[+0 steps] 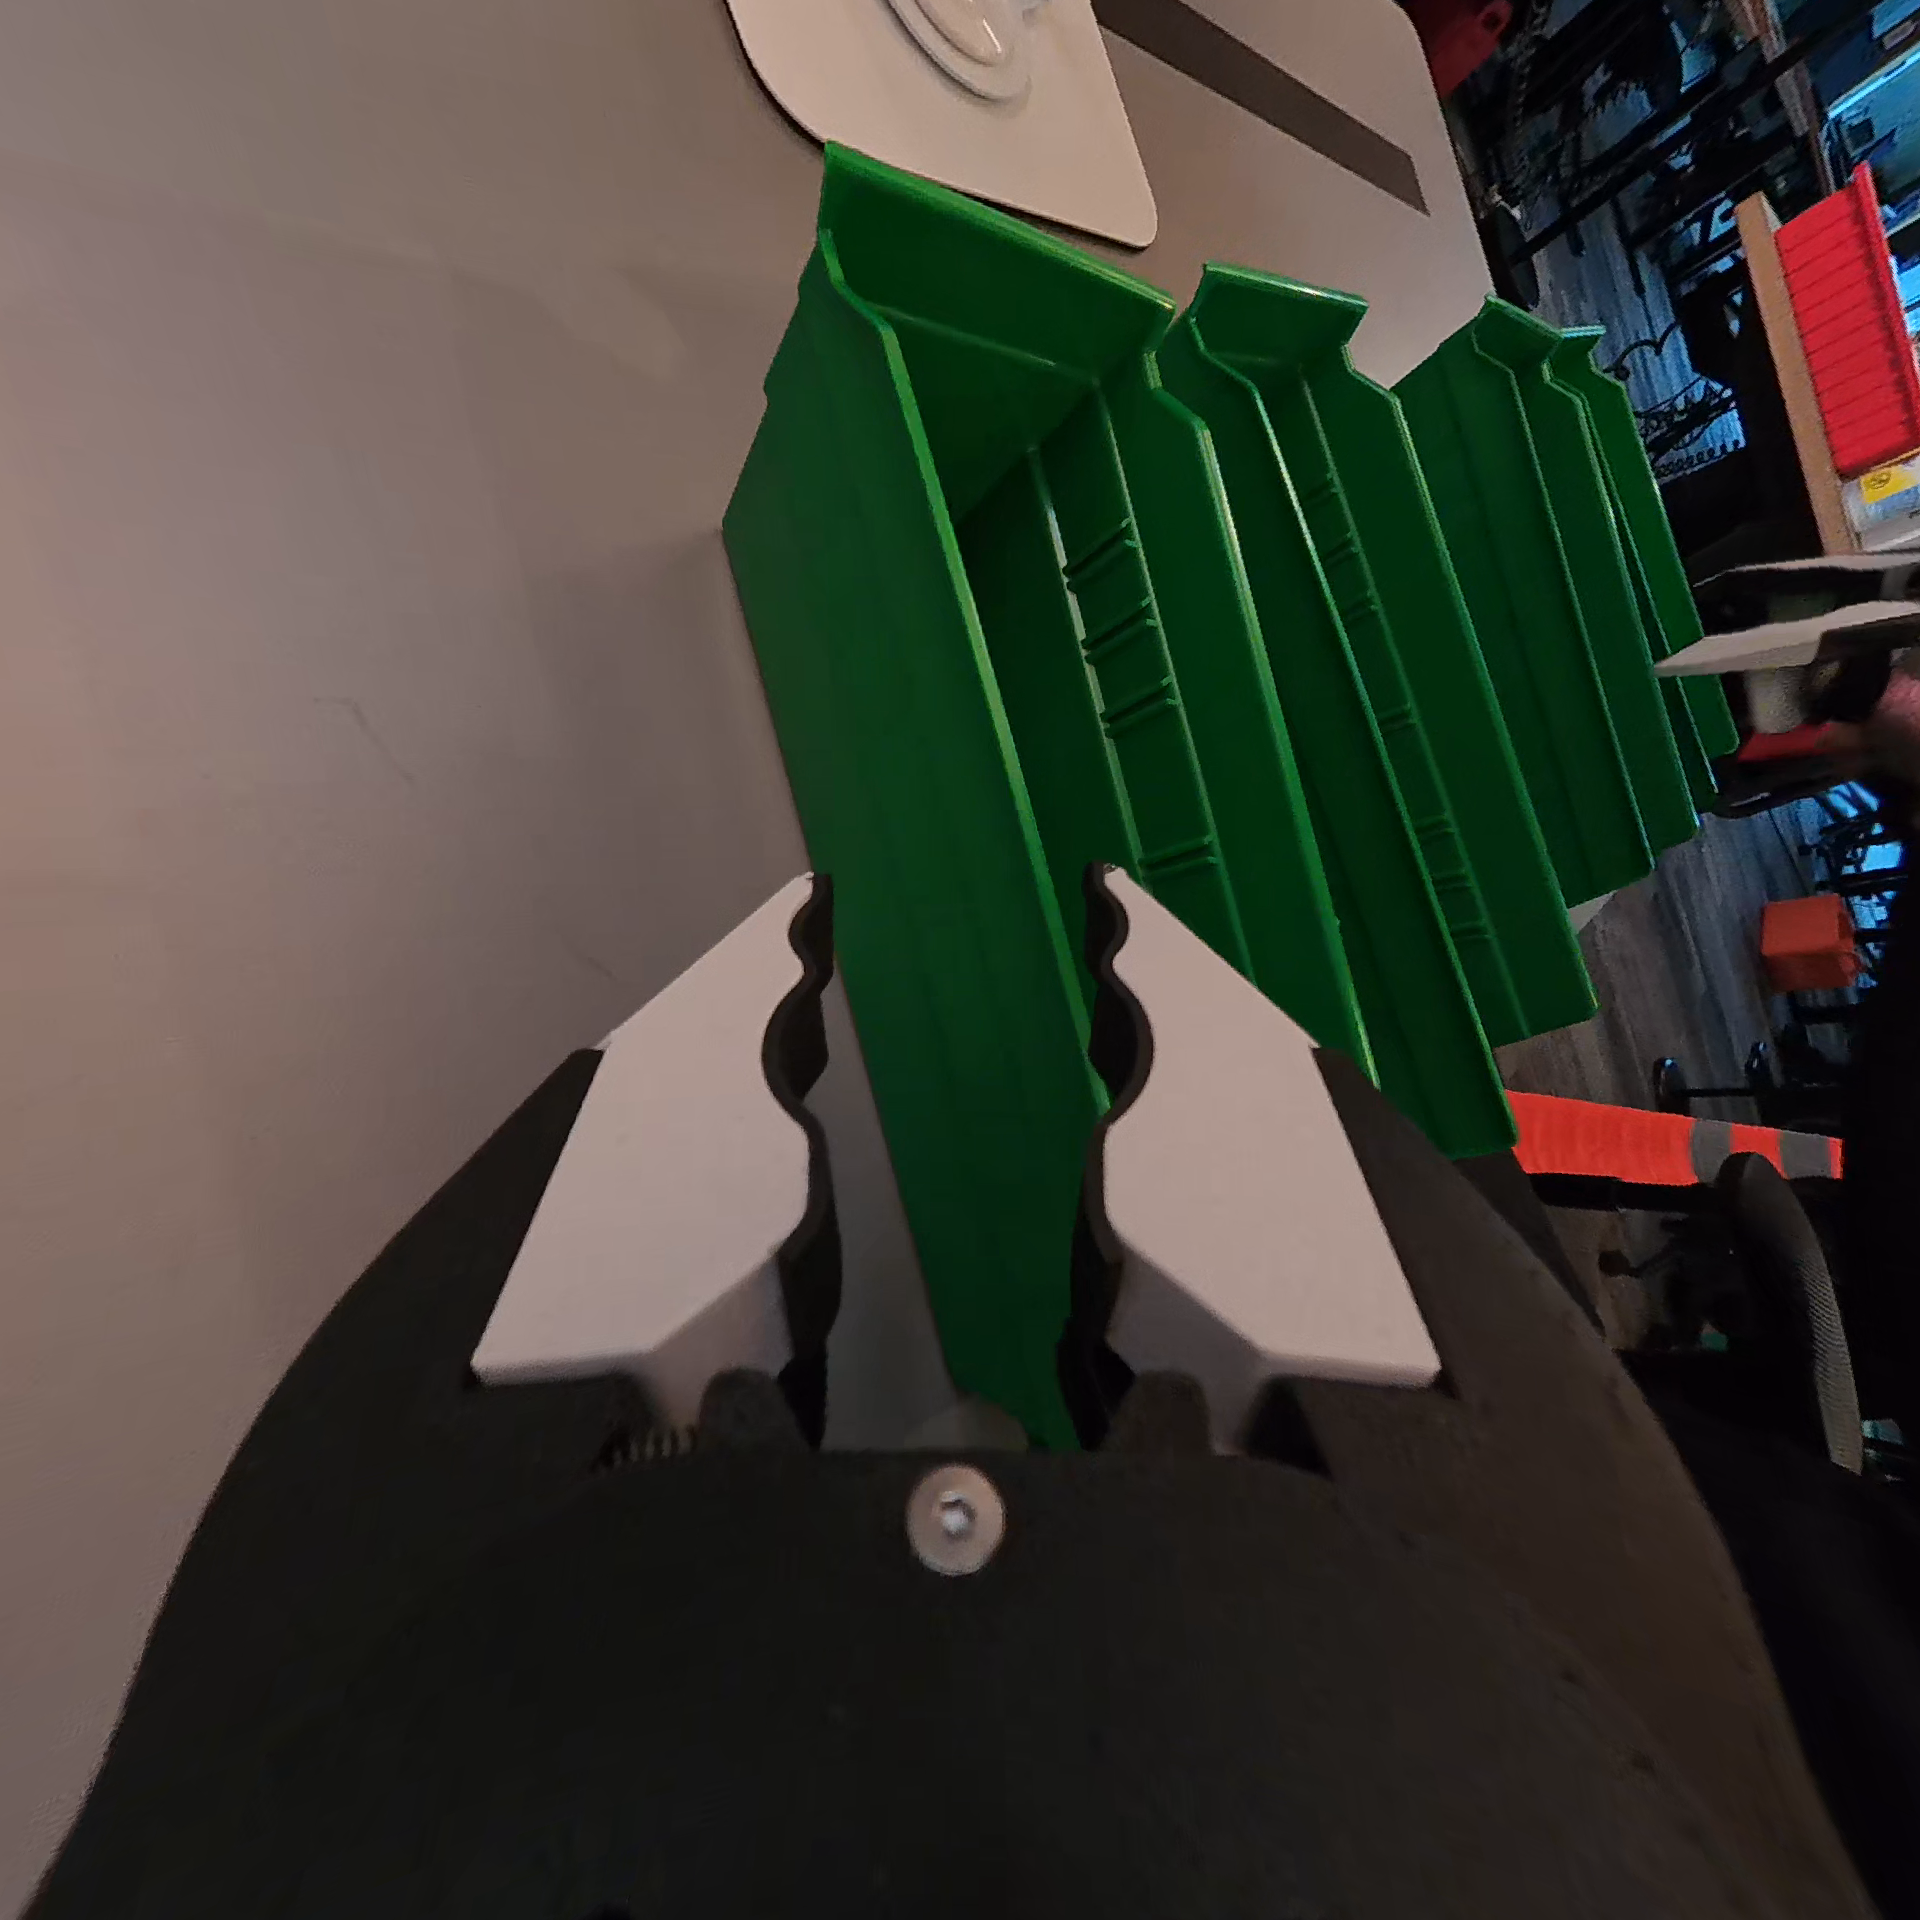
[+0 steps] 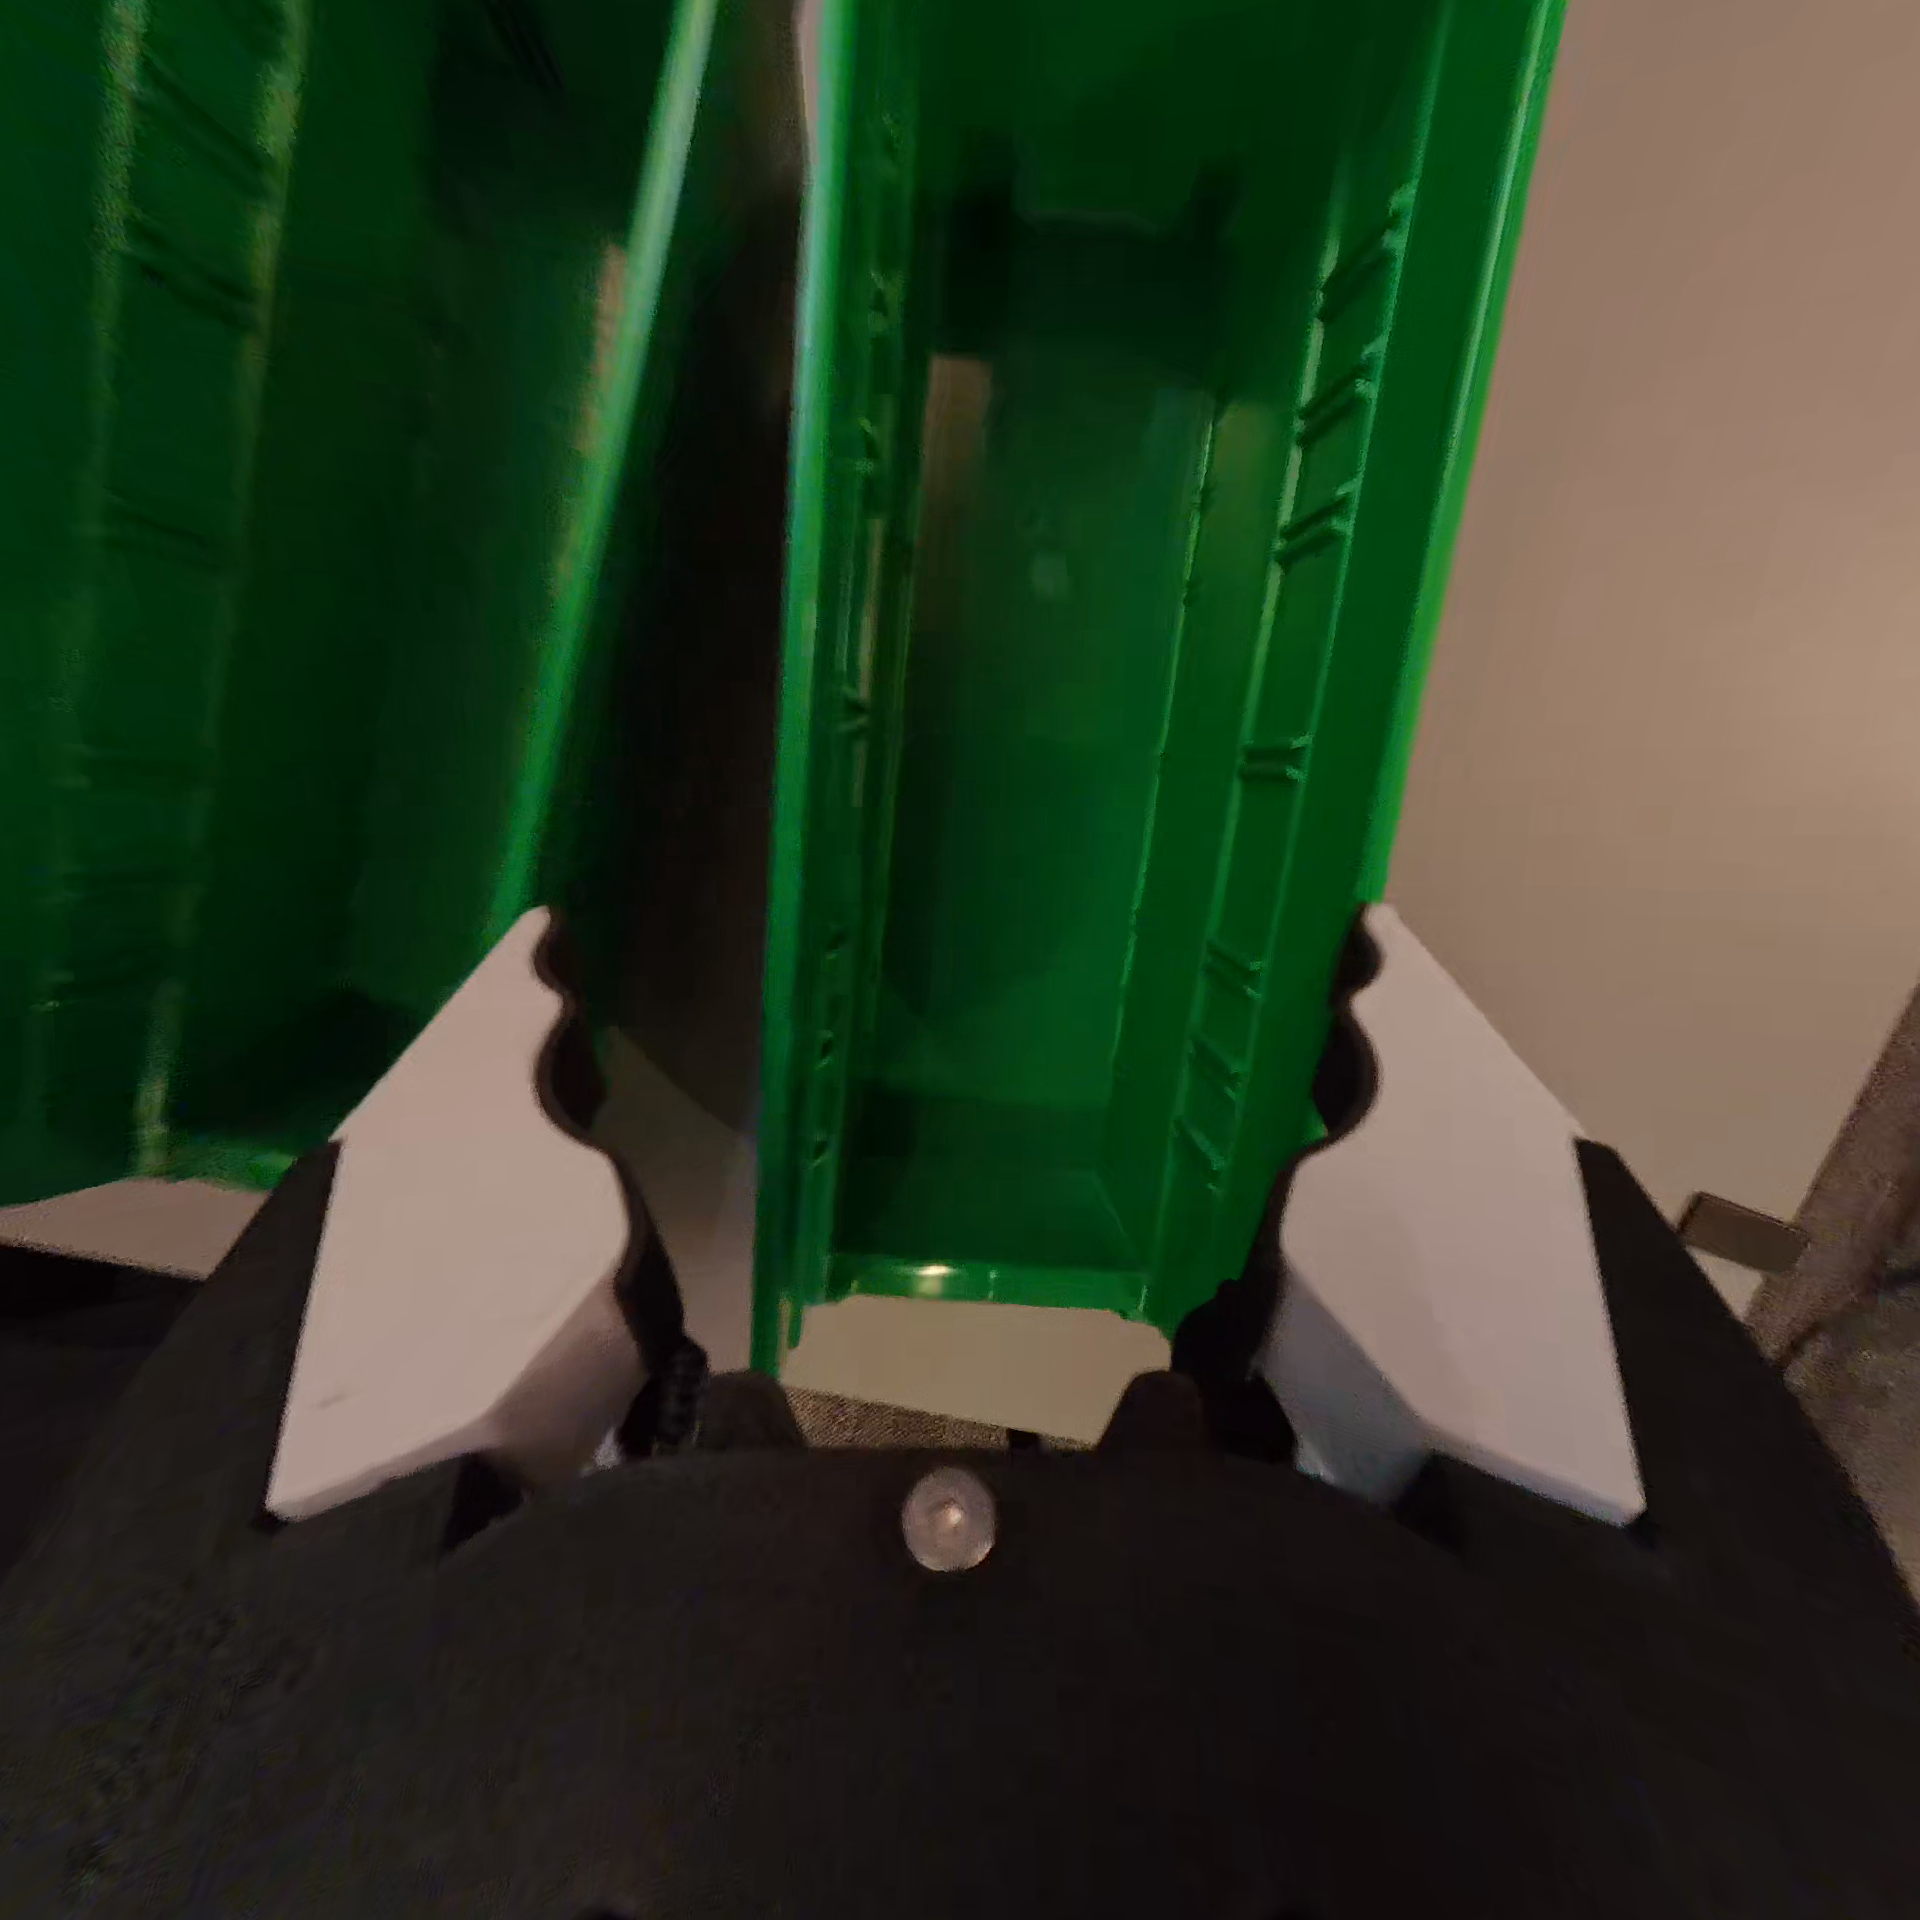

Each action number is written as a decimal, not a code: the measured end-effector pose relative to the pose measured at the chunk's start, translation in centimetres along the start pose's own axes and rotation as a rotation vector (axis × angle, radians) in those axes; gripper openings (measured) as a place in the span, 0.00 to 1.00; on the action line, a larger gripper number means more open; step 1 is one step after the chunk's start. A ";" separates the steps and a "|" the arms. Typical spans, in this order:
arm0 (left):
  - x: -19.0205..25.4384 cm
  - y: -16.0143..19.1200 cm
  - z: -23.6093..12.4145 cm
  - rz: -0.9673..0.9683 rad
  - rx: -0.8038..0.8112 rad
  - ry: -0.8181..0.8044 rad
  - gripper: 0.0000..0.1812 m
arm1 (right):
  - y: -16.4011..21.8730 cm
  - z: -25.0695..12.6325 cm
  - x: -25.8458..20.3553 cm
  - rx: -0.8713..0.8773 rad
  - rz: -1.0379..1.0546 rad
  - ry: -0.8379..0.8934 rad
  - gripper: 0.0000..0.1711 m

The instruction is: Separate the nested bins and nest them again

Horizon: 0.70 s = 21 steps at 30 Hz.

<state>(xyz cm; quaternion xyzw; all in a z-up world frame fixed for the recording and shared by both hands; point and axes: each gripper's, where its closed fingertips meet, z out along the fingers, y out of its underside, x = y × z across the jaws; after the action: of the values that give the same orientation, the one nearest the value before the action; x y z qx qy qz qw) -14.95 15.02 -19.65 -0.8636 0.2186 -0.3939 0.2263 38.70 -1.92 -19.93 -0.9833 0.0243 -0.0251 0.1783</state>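
Several green bins lie side by side on a grey table (image 1: pixel 364 520). My left gripper (image 1: pixel 956 894) is closed on the long side wall of the nearest green bin (image 1: pixel 914 727); its right pad (image 1: pixel 1117 1039) presses the wall's rim. A second green bin (image 1: pixel 1299 623) lies just beside it, with more green bins (image 1: pixel 1538 582) farther on. My right gripper (image 2: pixel 956 925) is wide open and straddles the open top of a green bin (image 2: pixel 1039 727), its right pad at the outer wall. A neighbouring green bin (image 2: pixel 312 520) lies to the left, blurred. The right gripper also shows in the left wrist view (image 1: pixel 1787 634).
A white plate with a round knob (image 1: pixel 935 104) and a dark strip (image 1: pixel 1278 94) sit at the table's far end. Beyond the table edge are red bins on a shelf (image 1: pixel 1839 332), an orange box (image 1: pixel 1808 940), an orange strip (image 1: pixel 1621 1138) and a chair (image 1: pixel 1787 1299).
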 end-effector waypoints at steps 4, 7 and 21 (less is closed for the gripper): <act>-0.2 0.2 0.1 -0.003 -0.006 -0.006 0.27 | 1.4 1.5 1.1 -0.064 0.022 0.003 0.65; -0.3 0.4 0.3 -0.001 -0.011 -0.007 0.28 | 2.0 2.2 0.9 -0.051 0.094 -0.099 0.49; -0.5 0.5 0.5 0.002 -0.016 -0.010 0.28 | 0.6 -2.6 2.5 0.176 -0.017 -0.108 0.64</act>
<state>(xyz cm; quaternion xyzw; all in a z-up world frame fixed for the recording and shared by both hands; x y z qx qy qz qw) -14.99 14.98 -20.50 -0.8670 0.2216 -0.3878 0.2209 41.01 -3.54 -17.57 -0.9640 0.0042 0.0245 0.2646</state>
